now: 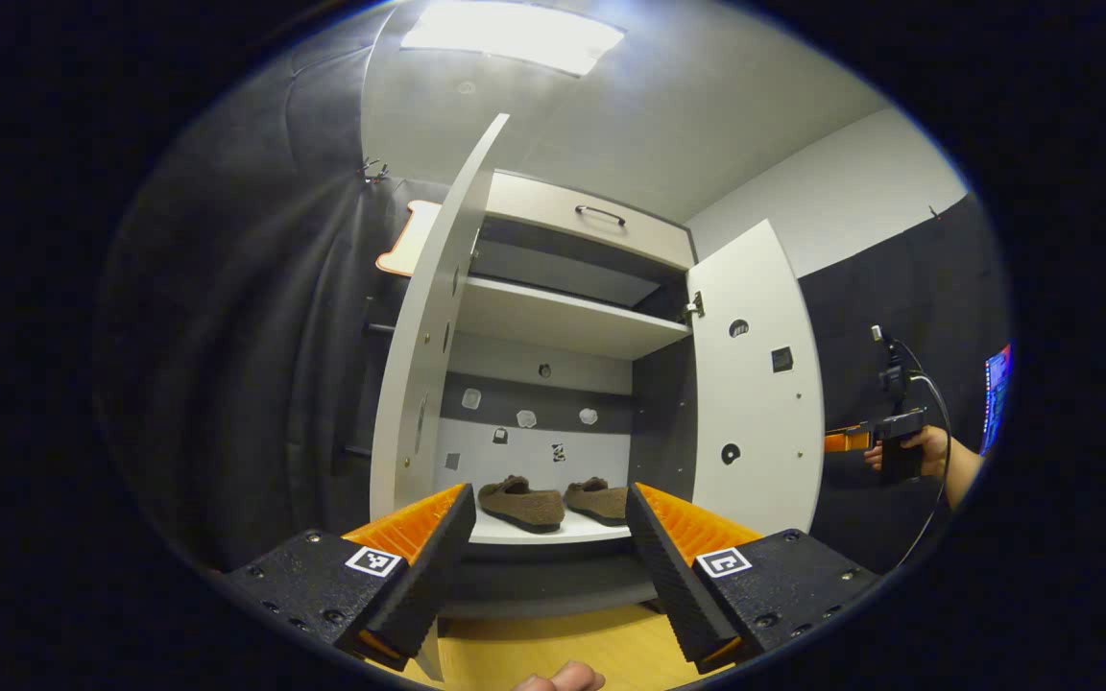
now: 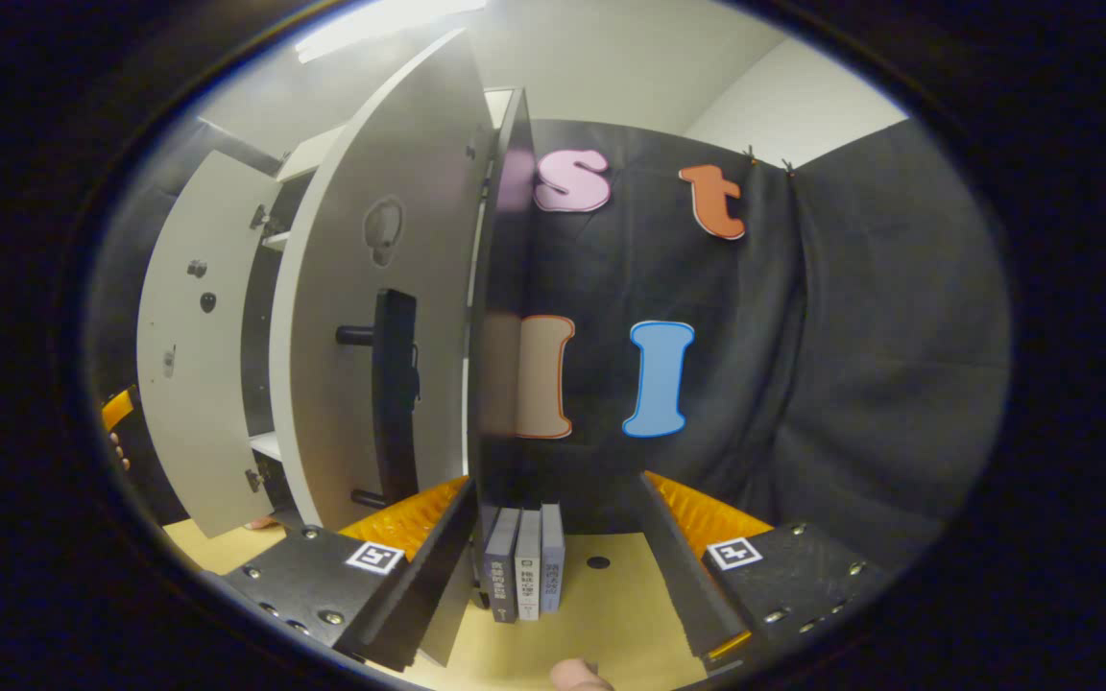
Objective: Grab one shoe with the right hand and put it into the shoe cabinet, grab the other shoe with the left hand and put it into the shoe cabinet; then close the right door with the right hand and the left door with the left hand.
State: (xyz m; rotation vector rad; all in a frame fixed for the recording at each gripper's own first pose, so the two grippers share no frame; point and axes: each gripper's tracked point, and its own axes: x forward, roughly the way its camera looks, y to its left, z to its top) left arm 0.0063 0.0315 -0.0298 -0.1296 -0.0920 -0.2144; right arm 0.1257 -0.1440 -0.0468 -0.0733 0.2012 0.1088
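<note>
Both shoes sit side by side on the cabinet's lower shelf, the left shoe (image 1: 520,503) just beside the right shoe (image 1: 598,499), so closing is the step in hand. The left claw (image 1: 547,557) waits open, holding nothing. The right claw (image 2: 553,552), open too, should press the right door (image 2: 375,288) near its black handle (image 2: 396,393), swinging smoothly.
</note>
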